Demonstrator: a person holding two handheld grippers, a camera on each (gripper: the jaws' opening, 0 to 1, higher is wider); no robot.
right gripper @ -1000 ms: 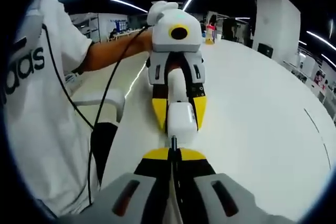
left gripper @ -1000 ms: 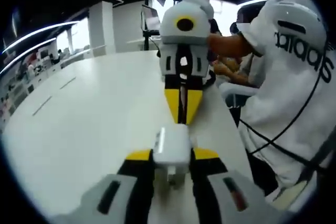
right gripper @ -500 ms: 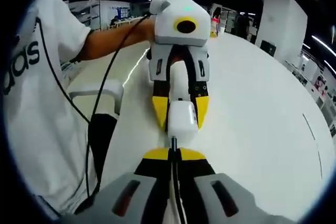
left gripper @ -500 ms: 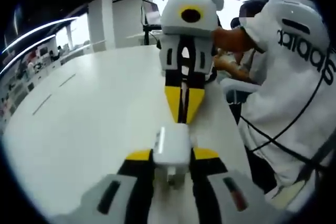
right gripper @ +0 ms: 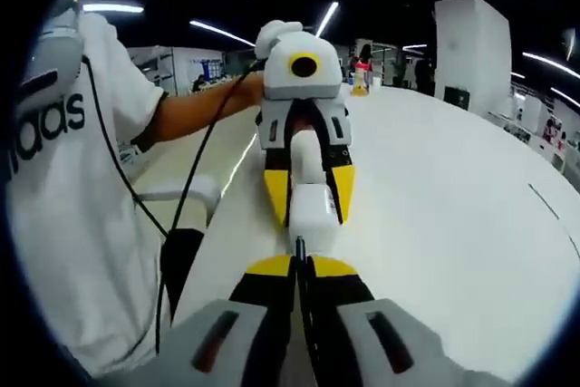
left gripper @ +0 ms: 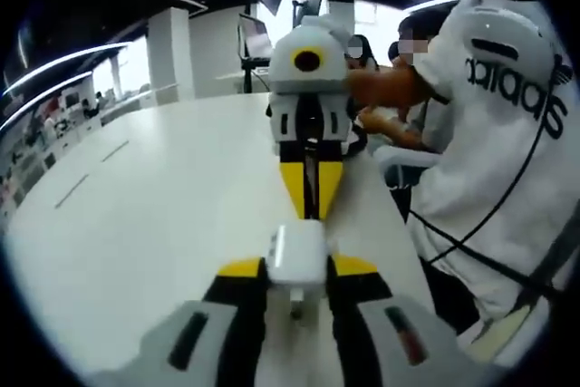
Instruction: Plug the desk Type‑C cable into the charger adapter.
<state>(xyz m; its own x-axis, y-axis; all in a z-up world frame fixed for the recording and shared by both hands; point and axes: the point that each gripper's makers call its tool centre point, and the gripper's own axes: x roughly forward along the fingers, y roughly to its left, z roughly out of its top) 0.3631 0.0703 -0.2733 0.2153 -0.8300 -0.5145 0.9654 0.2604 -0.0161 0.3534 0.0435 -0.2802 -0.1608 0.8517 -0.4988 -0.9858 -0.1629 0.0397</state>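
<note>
Plainly, the person's white shirt (left gripper: 507, 124) reads "adidas" in black. In the left gripper view, the left gripper (left gripper: 295, 268) has its yellow-tipped fingers (left gripper: 240, 268) pinching the white charger adapter (left gripper: 296, 256) above the white counter (left gripper: 154, 215), facing the right gripper (left gripper: 310, 189). The right gripper view shows the thin Type-C cable (right gripper: 300, 265) pinched between the right gripper's (right gripper: 300, 266) pressed-together fingers (right gripper: 268, 266), its tip just at the adapter's (right gripper: 313, 213) near face.
</note>
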